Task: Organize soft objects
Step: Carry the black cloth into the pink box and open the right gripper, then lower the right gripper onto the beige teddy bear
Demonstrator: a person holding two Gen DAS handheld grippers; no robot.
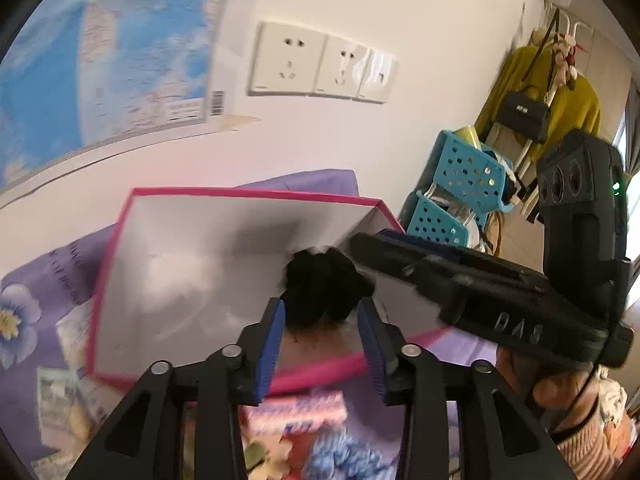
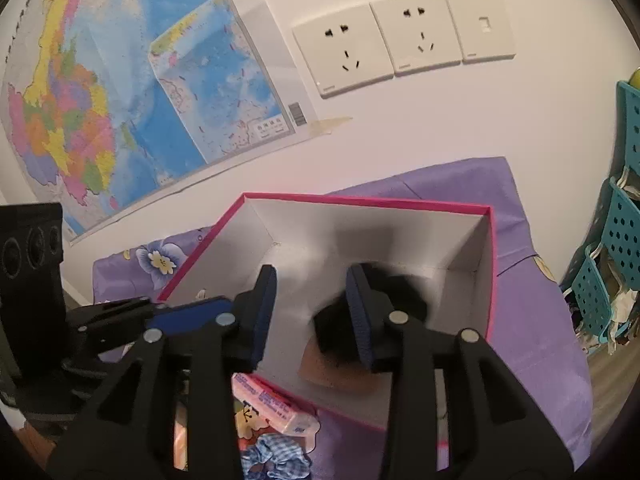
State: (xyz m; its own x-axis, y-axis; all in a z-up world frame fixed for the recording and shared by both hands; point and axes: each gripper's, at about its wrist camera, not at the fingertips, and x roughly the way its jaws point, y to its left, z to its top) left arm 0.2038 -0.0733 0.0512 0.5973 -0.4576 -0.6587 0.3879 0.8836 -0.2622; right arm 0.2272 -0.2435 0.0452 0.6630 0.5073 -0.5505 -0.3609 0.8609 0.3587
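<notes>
Black scrunchie (image 1: 320, 284): loose inside pink box (image 1: 240, 196)
Left gripper (image 1: 322, 320): apart
Right gripper (image 2: 312, 304): apart, empty
Risk: fingers snag scrunchie, dragging it out

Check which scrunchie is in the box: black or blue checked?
The black scrunchie lies inside the pink box; the blue checked scrunchie lies outside, on the purple cloth.

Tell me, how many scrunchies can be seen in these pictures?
2. A black scrunchie is inside the pink box. A blue scrunchie lies on the purple cloth, in front of the box. More may be hidden.
</notes>
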